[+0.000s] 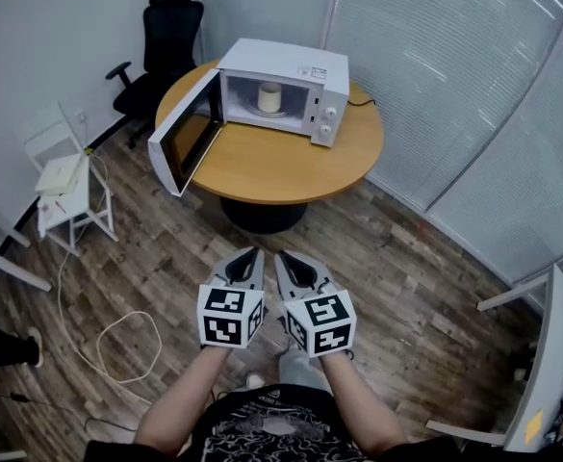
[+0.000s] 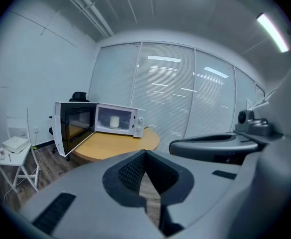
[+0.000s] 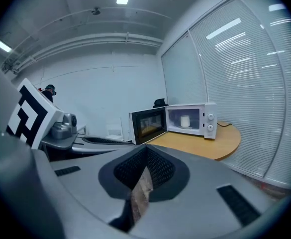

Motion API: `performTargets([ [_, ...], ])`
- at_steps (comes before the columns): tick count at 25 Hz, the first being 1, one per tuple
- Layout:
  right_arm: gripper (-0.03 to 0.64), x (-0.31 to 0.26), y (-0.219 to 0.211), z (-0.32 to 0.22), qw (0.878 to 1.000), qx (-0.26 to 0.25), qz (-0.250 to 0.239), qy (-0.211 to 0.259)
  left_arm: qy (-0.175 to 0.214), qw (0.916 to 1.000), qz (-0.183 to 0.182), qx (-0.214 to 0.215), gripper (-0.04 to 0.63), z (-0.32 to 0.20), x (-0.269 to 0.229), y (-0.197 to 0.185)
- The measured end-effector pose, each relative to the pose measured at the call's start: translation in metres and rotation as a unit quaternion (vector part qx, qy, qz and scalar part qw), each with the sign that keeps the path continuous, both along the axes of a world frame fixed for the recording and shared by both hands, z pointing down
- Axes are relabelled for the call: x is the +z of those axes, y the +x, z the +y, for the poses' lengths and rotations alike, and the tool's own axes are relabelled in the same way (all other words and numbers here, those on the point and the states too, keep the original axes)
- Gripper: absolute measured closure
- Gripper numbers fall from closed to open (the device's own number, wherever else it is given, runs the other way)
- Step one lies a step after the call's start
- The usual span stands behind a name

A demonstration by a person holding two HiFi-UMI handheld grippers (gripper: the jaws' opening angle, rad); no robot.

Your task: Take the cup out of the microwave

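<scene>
Both tools hang close under the head camera, side by side over the wood floor (image 1: pixel 166 277) and well short of the counter (image 1: pixel 281 166).

- Left tool (image 1: pixel 252 255): jaws pressed together, nothing between them.
- Right tool (image 1: pixel 285 258): jaws likewise closed to a point, empty.
- Both aim a little downward, toward the round counter ahead.
- Microwave (image 1: pixel 300 65): on the far part of the counter, with its door (image 1: pixel 187 133) swung wide to the left.
- Cup (image 1: pixel 269 96): upright in the middle of the cavity, untouched.

Step in hand, as I read it, is the approach. The right tool looks the better choice, since the open door crowds the left side. Spread its jaws before entering and go in level. Take the cup by its sides, then draw it straight back without clipping the cavity frame.
</scene>
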State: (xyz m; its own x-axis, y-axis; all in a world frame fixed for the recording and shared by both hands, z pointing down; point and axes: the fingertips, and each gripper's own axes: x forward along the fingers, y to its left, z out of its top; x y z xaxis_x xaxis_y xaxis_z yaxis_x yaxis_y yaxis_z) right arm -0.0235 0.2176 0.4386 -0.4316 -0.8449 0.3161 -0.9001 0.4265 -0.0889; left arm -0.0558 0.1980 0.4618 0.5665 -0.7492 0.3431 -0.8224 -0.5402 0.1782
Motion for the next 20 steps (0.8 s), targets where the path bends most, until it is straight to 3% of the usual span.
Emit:
performTargets([
  [11, 0.601, 0.006, 0.058, -0.084, 0.999, -0.032, -0.020, -0.011, -0.010, 0.9993, -0.016, -0.032, 0.586, -0.085, 0.005, 0.054],
  [20, 0.601, 0.005, 0.098, -0.126, 0.997, -0.070, -0.031, -0.016, -0.013, 0.9975, -0.025, -0.065, 0.586, -0.124, 0.003, 0.094],
])
